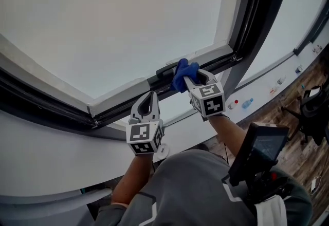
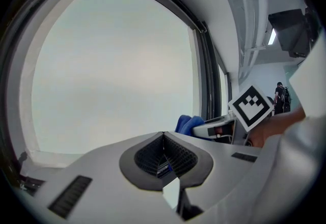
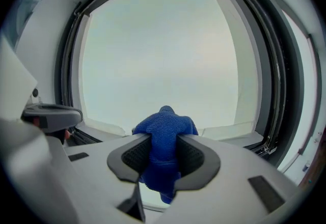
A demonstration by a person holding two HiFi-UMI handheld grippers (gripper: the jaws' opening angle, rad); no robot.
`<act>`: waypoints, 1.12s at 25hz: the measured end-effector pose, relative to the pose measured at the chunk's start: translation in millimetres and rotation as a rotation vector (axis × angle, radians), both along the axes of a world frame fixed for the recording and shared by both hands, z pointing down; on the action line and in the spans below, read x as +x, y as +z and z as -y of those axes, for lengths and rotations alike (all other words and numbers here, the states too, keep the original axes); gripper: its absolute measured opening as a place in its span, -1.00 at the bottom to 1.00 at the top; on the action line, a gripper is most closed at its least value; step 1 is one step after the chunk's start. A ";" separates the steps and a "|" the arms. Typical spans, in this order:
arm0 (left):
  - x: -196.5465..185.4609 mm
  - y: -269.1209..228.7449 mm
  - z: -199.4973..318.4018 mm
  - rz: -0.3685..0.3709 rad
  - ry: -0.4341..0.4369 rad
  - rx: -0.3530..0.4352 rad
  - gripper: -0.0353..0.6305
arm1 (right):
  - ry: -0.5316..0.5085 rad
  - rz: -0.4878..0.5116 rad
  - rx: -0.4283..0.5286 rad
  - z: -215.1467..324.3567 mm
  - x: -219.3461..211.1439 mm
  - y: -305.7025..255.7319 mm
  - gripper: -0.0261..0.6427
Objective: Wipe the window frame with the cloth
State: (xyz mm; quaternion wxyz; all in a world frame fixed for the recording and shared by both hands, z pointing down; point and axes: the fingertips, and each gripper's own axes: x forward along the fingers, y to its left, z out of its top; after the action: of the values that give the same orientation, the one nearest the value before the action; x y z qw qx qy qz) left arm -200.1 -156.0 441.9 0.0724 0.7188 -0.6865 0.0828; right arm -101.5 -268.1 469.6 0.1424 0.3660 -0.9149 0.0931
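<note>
A blue cloth (image 1: 183, 73) is bunched between the jaws of my right gripper (image 1: 191, 80), which is shut on it and presses it against the dark lower window frame (image 1: 128, 100). In the right gripper view the blue cloth (image 3: 164, 139) bulges out past the fingertips toward the white sill (image 3: 224, 131). My left gripper (image 1: 147, 102) is held just left of it, below the frame, jaws shut with nothing between them. In the left gripper view its jaws (image 2: 163, 152) meet, and the blue cloth (image 2: 187, 124) shows beyond, at the right.
The bright window pane (image 1: 113, 19) fills most of the view. A dark vertical mullion (image 1: 257, 14) rises at the right. A white ledge (image 1: 267, 83) with small objects runs right; a dark stand with a screen (image 1: 257, 150) is near my right elbow.
</note>
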 end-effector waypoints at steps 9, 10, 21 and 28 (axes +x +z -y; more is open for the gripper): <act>-11.3 -3.8 -3.6 0.014 -0.045 -0.009 -0.86 | -0.109 -0.151 -0.010 12.9 -43.4 48.7 -0.53; -12.5 -1.9 -2.8 0.018 -0.049 -0.011 -0.86 | -0.119 -0.161 -0.013 13.8 -46.7 51.9 -0.53; -7.0 -3.7 8.8 0.015 -0.063 -0.009 -0.86 | -0.134 -0.249 0.012 38.3 -47.0 66.6 -0.52; 9.4 -2.8 28.8 0.043 -0.037 -0.006 -0.86 | -0.121 -0.243 -0.011 53.9 -29.2 68.1 -0.52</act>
State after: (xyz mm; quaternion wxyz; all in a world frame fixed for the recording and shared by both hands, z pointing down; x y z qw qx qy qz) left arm -190.7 -184.8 439.1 0.0614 0.7039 -0.7007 0.0991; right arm -130.7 -321.9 537.7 0.2596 0.3182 -0.9107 0.0442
